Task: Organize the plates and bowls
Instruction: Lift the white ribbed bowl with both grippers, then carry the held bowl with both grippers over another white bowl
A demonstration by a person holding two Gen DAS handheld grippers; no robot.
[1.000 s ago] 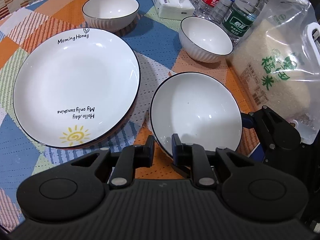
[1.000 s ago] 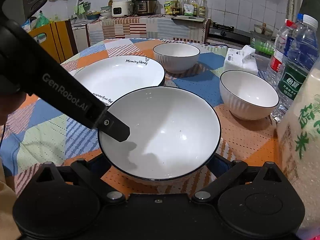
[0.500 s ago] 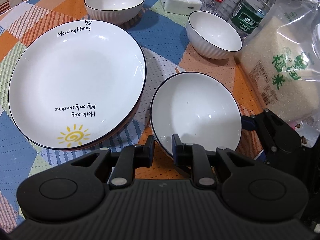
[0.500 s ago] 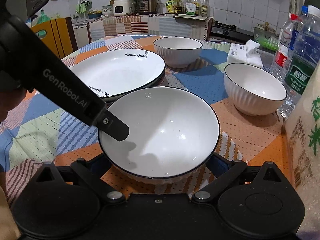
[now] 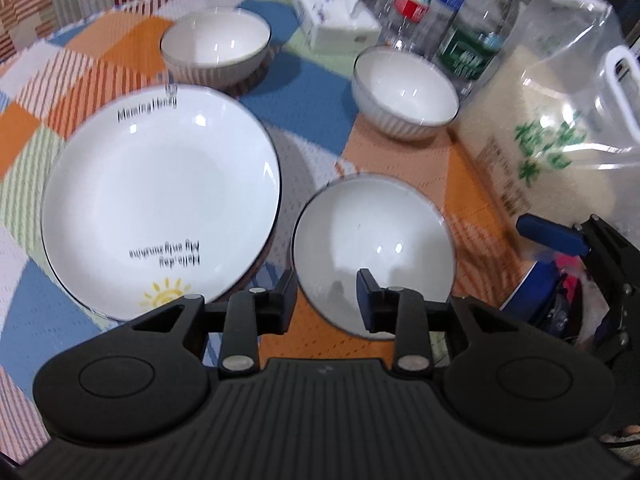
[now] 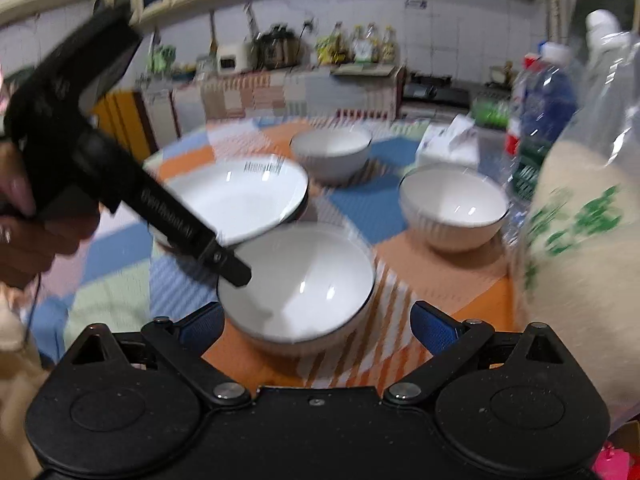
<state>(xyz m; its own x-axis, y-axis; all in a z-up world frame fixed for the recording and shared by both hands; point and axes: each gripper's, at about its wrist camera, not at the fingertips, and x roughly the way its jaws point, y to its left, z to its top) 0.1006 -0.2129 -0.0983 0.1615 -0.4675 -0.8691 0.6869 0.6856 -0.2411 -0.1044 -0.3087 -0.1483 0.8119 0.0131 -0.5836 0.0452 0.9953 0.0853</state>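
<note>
Near rim of the closest bowl [image 5: 372, 236] hidden behind the left claw [image 5: 326, 300], whose jaws are opening. Lettering on the plate [image 5: 160, 200] smeared by motion blur, barely legible. Rice bag [image 5: 560, 128] cut off by the right edge. Bottle [image 6: 548, 92] labels and counter items in the right wrist view too blurred to read

both grippers have ribbed matte-black bodies with round side discs and silver pivot screws. the right gripper [image 6: 316, 326] carries blue pads (the left gripper [image 5: 326, 300] bears blurred white lettering on its arm).
</note>
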